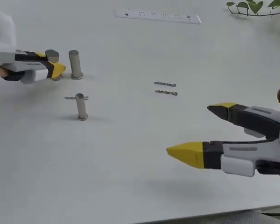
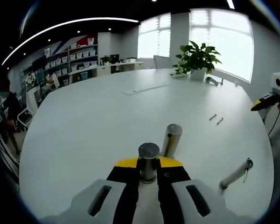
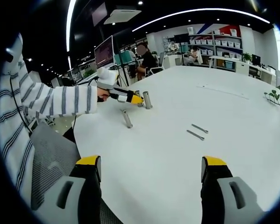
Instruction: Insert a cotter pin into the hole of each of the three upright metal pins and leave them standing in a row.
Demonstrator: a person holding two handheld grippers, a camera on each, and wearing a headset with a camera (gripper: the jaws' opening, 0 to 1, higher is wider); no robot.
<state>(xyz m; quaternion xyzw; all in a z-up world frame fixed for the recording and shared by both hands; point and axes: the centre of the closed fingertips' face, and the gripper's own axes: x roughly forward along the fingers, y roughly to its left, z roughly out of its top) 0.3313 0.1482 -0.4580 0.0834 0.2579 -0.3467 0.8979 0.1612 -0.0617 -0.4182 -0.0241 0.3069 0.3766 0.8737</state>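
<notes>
On a white table, the left tongs are clamped around one upright metal pin at the far left, while the right tongs hover wide open and empty at the near right. Three pins stand in all: the gripped one, a second pin just beside it, and a third pin nearer, crossed by one cotter pin. Two loose cotter pins lie side by side mid-table.

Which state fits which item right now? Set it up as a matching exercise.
Things:
1. near pin
2. far-left pin
3. loose cotters
4. right claw

States:
A. open, empty
B. lying flat
C. gripped by left claw
D. cotter through its hole

Pairs: 1-D, 2-C, 3-B, 4-A
</notes>
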